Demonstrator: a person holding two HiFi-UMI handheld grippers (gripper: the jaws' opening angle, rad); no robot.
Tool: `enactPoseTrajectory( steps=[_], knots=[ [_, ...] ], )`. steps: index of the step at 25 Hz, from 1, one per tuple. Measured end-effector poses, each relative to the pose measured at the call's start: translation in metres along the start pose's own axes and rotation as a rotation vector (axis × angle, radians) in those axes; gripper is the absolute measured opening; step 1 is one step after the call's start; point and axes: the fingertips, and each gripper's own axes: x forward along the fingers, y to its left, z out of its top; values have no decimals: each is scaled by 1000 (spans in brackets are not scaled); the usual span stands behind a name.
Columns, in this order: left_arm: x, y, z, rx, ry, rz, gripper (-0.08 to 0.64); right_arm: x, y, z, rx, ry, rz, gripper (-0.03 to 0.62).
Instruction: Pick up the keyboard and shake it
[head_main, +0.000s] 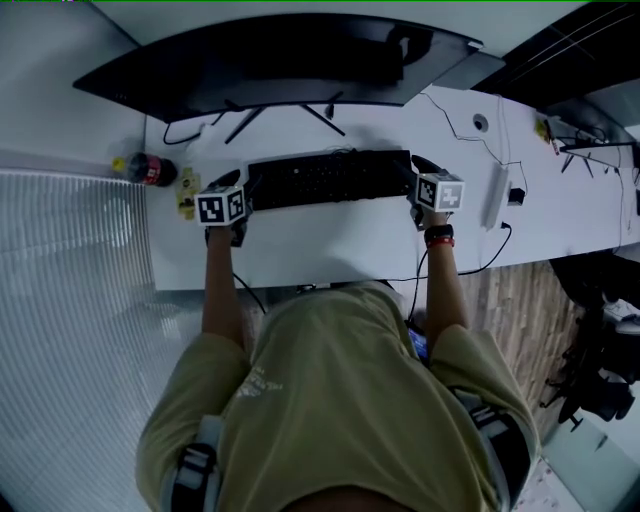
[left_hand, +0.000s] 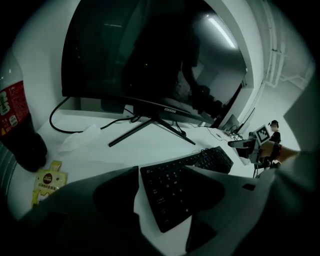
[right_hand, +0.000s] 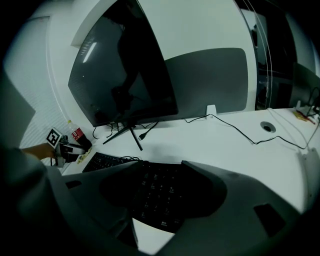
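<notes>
Keyboard lies flat on the white desk, straight ahead of me, its long side running left to right. Nearest me, my left gripper stands at its left end with the jaws spread wide. The end of the keyboard sits between them, and a strip of bare desk shows between one jaw and the keys, so nothing is clamped. My right gripper does the same at the right end: jaws apart, the end keys between them, not closed.

I judge the keyboard light and stiff, a long flat plastic slab that should not sag if I carry it by both ends. The keys give and the case looks smooth, so I would want each pair of jaws to bite on the solid frame at the end rather than on keycaps. The bite should be firm, since shaking could work it loose. A cable seems to leave its far edge and may tug.

Beyond it stand the legs of the monitor, and at far left a bottle.
</notes>
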Motion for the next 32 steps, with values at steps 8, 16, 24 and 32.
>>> enactPoseTrajectory(
  steps=[8, 16, 24, 32],
  knots=[
    [21, 4, -10, -35, 54, -21, 272, 0, 3, 13, 11, 77, 4, 241],
    [36, 12, -11, -57, 83, -24, 272, 19, -6, 14, 48, 93, 5, 241],
    [51, 16, -7, -72, 100, -40, 270, 46, -26, -4, 119, 114, 26, 241],
    [61, 20, -8, -88, 123, -44, 210, 62, -45, -17, 130, 125, 44, 242]
  ],
)
